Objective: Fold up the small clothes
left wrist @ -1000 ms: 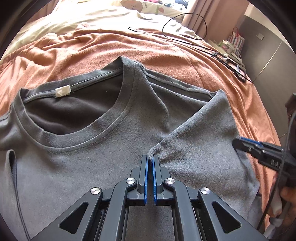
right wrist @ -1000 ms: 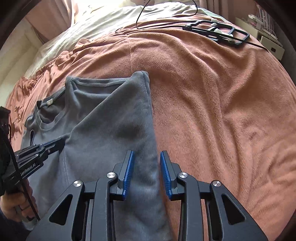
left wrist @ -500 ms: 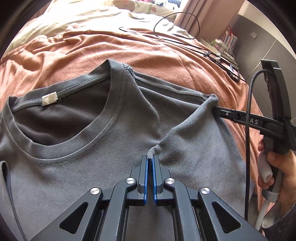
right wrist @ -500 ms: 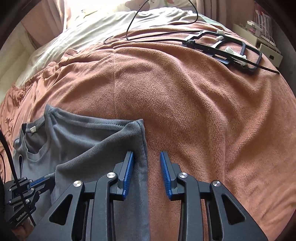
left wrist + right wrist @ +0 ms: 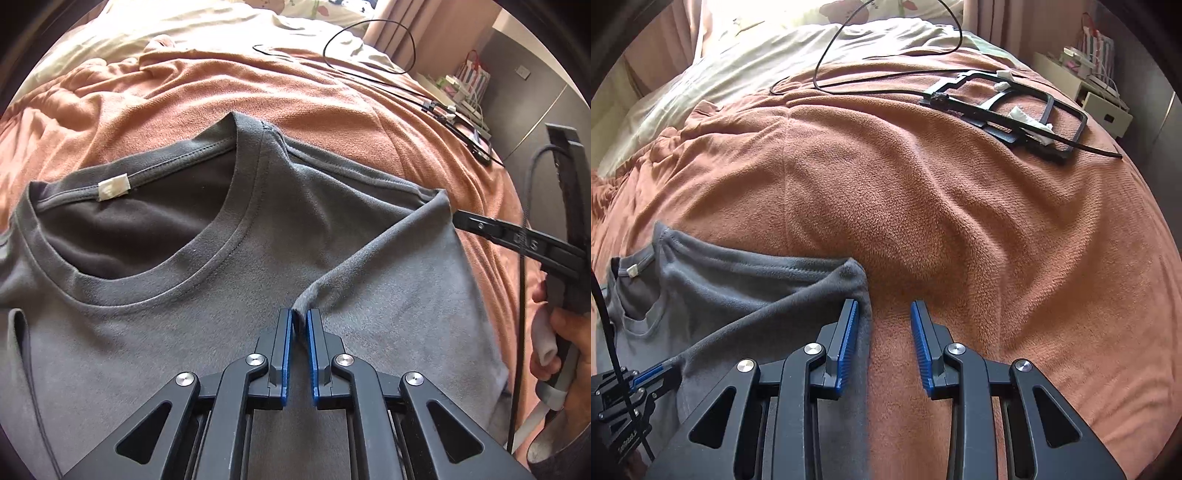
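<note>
One grey T-shirt (image 5: 229, 295) is spread across the frame's centre on the bed's pink fleece blanket (image 5: 332, 110). It is judged light, soft and floppy, best taken at hems or fold edges. A fold ridge is pinched in the nearly closed left tongs (image 5: 300, 325). Right tongs (image 5: 882, 325) are held apart, empty, at the sleeve edge.

A home bedroom. A bed fills both views, spread with a salmon fleece blanket (image 5: 960, 229) over a cream sheet (image 5: 746, 70), with a printed pillow (image 5: 314, 9) at its head. Pink curtains (image 5: 424, 33) hang behind it, and a white bedside cabinet (image 5: 1082, 92) carries small clutter beside grey wardrobe doors (image 5: 532, 92).
</note>
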